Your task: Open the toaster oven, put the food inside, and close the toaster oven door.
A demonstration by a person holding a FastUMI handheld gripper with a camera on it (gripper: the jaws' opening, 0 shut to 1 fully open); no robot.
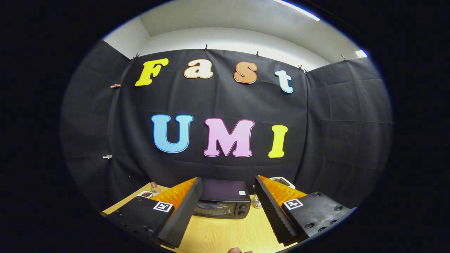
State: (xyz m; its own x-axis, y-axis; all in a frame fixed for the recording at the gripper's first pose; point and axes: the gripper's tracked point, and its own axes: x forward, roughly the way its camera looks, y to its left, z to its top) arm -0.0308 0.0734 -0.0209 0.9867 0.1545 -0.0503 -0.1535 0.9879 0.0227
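Now, going from left to right across the wooden table [218, 235]: at the far left, beyond the left finger [165, 219], stand a small glass bottle [154, 188] and a little white dish [145, 194] holding something dark, though it is too small to tell what that is. Between the two fingers and well beyond them sits the toaster oven [223, 202], its dark top showing and its glass door upright against the front, so the door appears closed; two knobs sit at its right side. Just right of the oven is a small pale, ridged object [257, 201], and behind the right finger [272, 211] a white device [283, 181] peeks out; I cannot name either. The gripper [225, 225] is held back from the oven with its fingers spread wide and nothing between them. A closed door with an empty gripper fits two stages alike: the oven waiting to be opened with food outside, or the oven shut again with food in it. Whatever lies behind the glass is too dim to settle that, and I cannot say for sure which item is the food. Any approach to the door would call for lining the spread fingers up with its top edge, where a handle would be.
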